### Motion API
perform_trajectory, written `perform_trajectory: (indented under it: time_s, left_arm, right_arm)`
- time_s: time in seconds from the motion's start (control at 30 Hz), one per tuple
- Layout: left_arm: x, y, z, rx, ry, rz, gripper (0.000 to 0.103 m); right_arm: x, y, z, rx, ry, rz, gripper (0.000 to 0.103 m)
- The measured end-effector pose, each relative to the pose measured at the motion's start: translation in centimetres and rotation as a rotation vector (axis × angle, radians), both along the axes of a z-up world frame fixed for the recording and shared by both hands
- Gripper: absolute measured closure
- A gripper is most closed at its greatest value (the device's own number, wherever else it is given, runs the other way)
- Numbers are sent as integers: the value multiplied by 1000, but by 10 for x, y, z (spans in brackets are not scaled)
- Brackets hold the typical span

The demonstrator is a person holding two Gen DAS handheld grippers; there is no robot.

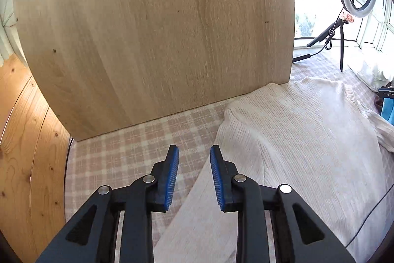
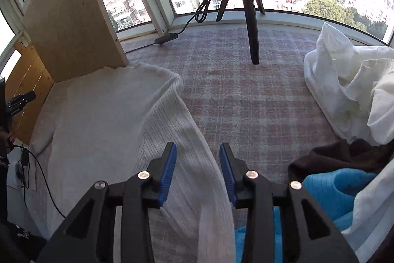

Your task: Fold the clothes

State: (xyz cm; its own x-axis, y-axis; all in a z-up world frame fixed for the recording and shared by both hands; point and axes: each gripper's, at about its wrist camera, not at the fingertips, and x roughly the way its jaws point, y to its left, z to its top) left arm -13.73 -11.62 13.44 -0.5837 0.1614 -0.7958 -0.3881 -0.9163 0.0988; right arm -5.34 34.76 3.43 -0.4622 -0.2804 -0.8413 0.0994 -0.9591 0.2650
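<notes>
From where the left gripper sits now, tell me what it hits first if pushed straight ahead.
Most likely the wooden panel standing upright ahead. The left gripper, jaws open, points over checked bedding, with the cream sweater just to its right; depth is uncertain.

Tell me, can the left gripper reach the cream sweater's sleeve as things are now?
Probably yes. The left gripper is open, and the sleeve of the cream sweater lies flat just beneath its fingertips on the plaid cover, with nothing between.

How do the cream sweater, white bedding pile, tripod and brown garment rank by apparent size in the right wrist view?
1. cream sweater, largest by far.
2. white bedding pile, partly cut off at the frame edge.
3. tripod and brown garment: unsure; the tripod stands farther away and the garment is partly hidden.
</notes>
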Motion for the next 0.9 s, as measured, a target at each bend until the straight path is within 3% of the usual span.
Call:
perform_trajectory:
  time_s: [0.17,0.33,0.47,0.57,0.67,0.77,0.9]
  left_arm:
    - [54,-56,-12,-7,-84,90,69]
    - [117,-73,-32,14,-151,105,70]
    - [178,-74,-17,34,-153,93,70]
    - [215,-80,-4,106,-173,112,69]
    - [251,-52,-25,188,-244,32,69]
    - [274,-5,-60,178,-306,-66,69]
    - [286,25,-80,203,-343,-98,69]
  right_arm:
    - [58,-6,4,-52,-42,45,67]
    - [79,-65,26,-69,-36,194,67]
    - [111,-46,75,-137,13,183,67]
    - [140,-25,96,-190,17,160,66]
    - [167,-29,68,-109,-50,132,64]
    - [186,-47,14,-89,-167,127,64]
    - [204,-76,-25,-51,-213,150,64]
